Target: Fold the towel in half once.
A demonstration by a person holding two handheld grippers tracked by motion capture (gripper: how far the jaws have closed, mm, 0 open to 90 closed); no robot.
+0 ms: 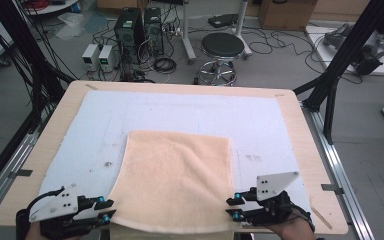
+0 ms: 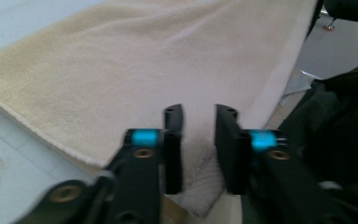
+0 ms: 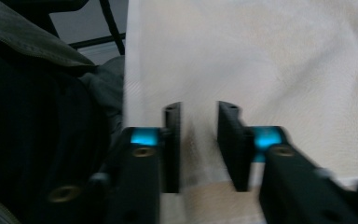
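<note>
Left gripper view looks along two black jaws that stand apart, with a fold of the pale peach terry towel [image 2: 135, 65] showing in the gap between them and neither pad pressing on it; the left gripper [image 2: 199, 122] sits at the towel's near corner, where the cloth droops over the edge of the tabletop. Right gripper view gives the same reading on the other side: the right gripper [image 3: 199, 122] has its jaws parted, towel cloth lies in the gap, and the pads do not pinch it. A dark sleeve of the person fills the left part of that view. From the high view, the left gripper [image 1: 107, 210] and the right gripper [image 1: 233, 206] flank the towel [image 1: 175, 175] at its two near corners, each pointing inward toward the cloth, with their grey three-cornered plates on top. The towel lies flat and roughly square on a white padded mat [image 1: 95, 130] that covers most of the light wooden tabletop [image 1: 55, 125]; its near hem hangs over the front edge between the two hands. Beyond the tabletop stand a black round stool on a chrome base [image 1: 222, 50], two dark computer towers [image 1: 140, 30] and loose cables on the grey floor.
</note>
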